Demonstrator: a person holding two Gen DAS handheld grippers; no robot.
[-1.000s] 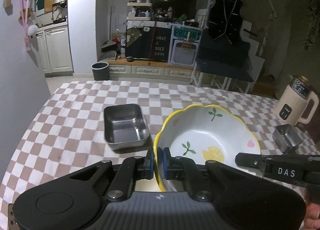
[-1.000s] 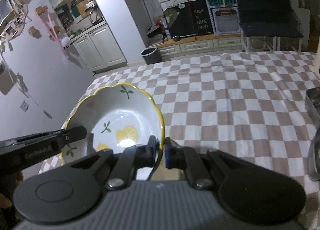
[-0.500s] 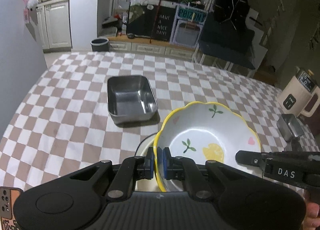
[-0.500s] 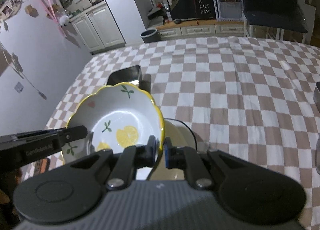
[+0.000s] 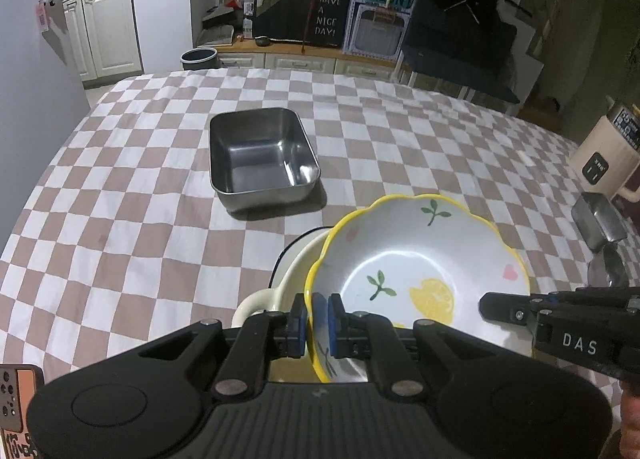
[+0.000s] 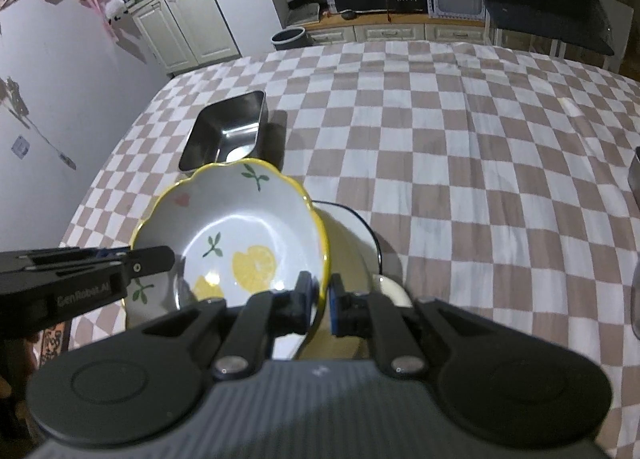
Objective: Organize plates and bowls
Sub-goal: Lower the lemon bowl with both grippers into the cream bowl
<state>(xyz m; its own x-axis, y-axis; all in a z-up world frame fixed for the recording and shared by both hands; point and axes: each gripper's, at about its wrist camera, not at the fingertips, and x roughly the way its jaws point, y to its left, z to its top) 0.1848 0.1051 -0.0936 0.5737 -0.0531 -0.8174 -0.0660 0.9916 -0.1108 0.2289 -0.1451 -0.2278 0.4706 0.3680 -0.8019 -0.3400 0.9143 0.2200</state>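
left wrist view: lemon bowl (image 5: 416, 271) held by its rim over the cream pot (image 5: 280, 283)

the left gripper (image 5: 320, 319) is clamped on the bowl's near yellow rim and the right gripper (image 6: 318, 295) is clamped on the opposite rim, so the bowl is carried between both, just above the pot on the checked tablecloth (image 5: 120, 219). the steel tray (image 5: 262, 157) sits apart behind it. the bowl is judged stiff, glazed and slippery, fairly heavy and chip-prone; a two-sided hold on the scalloped rim is judged best, with a slow, level set-down advised.
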